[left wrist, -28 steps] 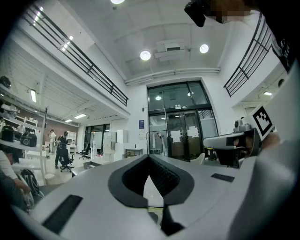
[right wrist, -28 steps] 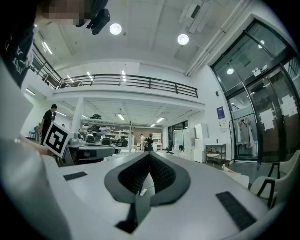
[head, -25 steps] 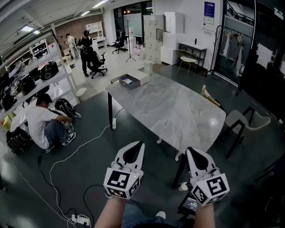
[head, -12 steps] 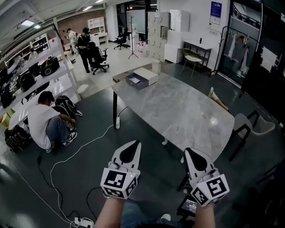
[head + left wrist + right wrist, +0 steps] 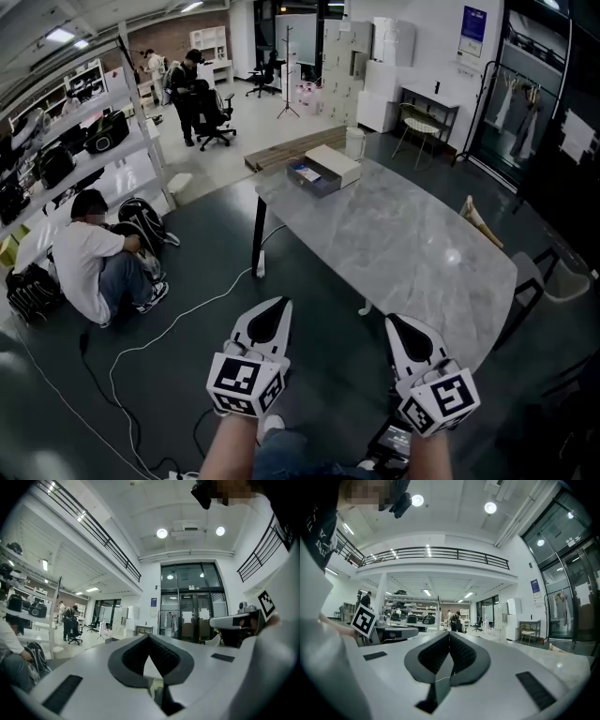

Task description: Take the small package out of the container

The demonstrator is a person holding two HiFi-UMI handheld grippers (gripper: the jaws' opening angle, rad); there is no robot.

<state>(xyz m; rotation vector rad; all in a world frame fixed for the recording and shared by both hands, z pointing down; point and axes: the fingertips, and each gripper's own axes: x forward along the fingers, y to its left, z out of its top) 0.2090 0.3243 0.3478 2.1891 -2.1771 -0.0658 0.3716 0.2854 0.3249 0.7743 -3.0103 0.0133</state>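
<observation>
An open grey container (image 5: 314, 176) with a small blue package (image 5: 305, 172) in it stands at the far end of the marble table (image 5: 394, 244), beside a white box (image 5: 335, 163). Both grippers hang low in the head view, well short of the table and far from the container. My left gripper (image 5: 278, 306) is shut with nothing in it; in the left gripper view its tips (image 5: 149, 637) meet. My right gripper (image 5: 397, 323) is also shut and empty, and in the right gripper view its pads (image 5: 450, 634) touch.
A person (image 5: 89, 258) sits on the floor at the left, near bags and a shelving rack (image 5: 84, 141). Cables (image 5: 159, 333) trail across the dark floor. A chair (image 5: 548, 277) stands at the table's right. Other people (image 5: 192, 84) stand far back.
The head view has drawn nearer to the table, and the container now sits further right in the picture. Both grippers stay shut in about the same place.
</observation>
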